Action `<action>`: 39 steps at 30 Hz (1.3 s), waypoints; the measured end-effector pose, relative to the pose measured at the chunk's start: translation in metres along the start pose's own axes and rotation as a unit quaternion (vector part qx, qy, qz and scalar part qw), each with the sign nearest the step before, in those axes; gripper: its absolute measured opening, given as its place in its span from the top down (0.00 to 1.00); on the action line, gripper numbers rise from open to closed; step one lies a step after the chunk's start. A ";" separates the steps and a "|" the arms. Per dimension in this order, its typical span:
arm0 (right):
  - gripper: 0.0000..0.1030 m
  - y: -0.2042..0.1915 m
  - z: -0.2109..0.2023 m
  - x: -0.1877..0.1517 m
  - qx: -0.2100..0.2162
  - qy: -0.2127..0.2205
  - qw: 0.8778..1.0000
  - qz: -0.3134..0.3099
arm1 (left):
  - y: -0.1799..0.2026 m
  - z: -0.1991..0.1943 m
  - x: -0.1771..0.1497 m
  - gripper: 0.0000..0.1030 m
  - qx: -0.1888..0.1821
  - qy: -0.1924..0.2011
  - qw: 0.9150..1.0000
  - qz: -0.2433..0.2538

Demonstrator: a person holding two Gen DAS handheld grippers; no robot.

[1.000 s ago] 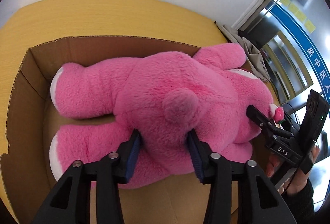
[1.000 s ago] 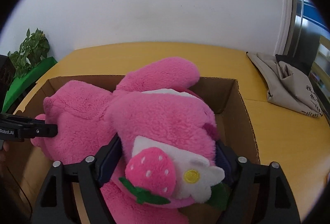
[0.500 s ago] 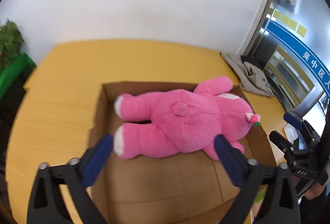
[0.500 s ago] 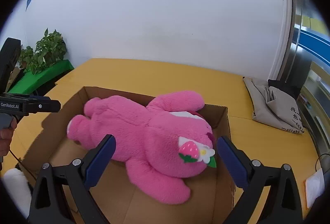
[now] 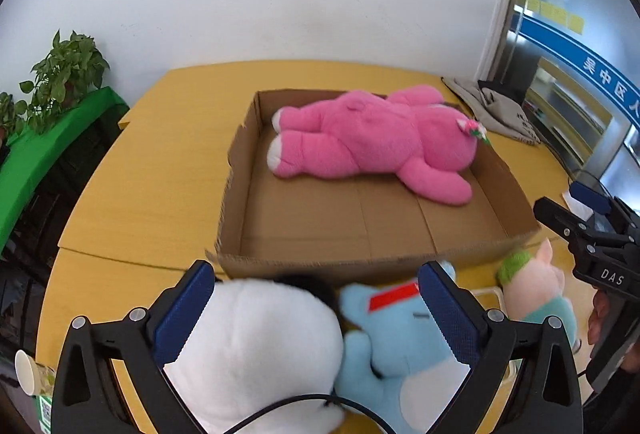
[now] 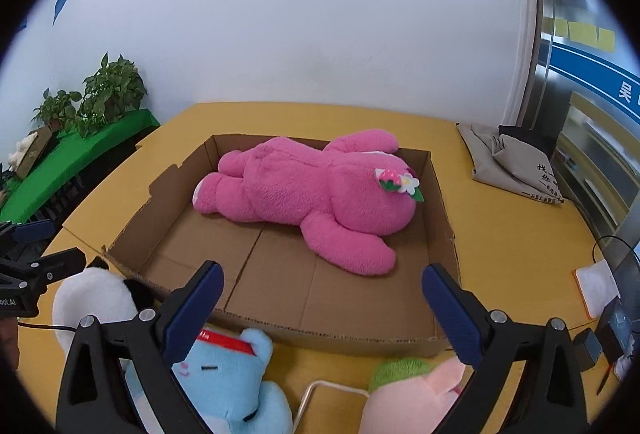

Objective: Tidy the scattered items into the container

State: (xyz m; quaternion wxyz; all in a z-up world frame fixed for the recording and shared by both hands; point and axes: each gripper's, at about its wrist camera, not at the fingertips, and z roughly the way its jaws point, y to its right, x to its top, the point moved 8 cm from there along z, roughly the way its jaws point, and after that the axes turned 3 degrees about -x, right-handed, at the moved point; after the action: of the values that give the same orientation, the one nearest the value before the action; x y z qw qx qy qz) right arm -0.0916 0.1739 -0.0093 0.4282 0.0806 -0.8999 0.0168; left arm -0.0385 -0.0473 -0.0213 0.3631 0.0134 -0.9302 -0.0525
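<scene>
Holding both grippers wide apart and empty, we are hovering at the near edge of the box (image 5: 240, 170). Our left gripper (image 5: 320, 310) is hanging over the white plush (image 5: 256, 346) and the blue plush (image 5: 396, 334), which are lying side by side and touching on the yellow table (image 5: 160, 170), just outside the box's near wall. Our right gripper (image 6: 320, 310) is sitting above the gap between the blue plush (image 6: 228, 374) and the pink-and-green plush (image 6: 412, 390), also on the table in front of the box (image 6: 444, 218). We are seeing the pink bear (image 5: 372, 138) lying face down inside the box along its far side, strawberry bow toward the right. A grey bag (image 6: 512, 162) is lying on the table well to the right.
</scene>
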 end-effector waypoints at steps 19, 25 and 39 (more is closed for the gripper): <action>0.03 -0.003 -0.020 -0.029 -0.012 -0.013 1.000 0.004 | 0.019 -0.008 -0.025 0.00 -0.019 -0.009 1.000 -0.003; 0.03 -0.003 -0.020 -0.031 -0.013 -0.015 1.000 0.000 | 0.020 -0.007 -0.027 0.00 -0.026 -0.013 1.000 -0.007; 0.03 -0.002 -0.019 -0.035 -0.012 -0.018 1.000 0.000 | 0.025 -0.004 -0.031 0.00 -0.029 -0.019 0.999 -0.007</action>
State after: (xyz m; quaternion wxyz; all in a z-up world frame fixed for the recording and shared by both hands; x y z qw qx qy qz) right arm -0.0555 0.1779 -0.0243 0.4126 0.0755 -0.9078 0.0045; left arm -0.0129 -0.0213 -0.0367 0.3449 0.0086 -0.9350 -0.0824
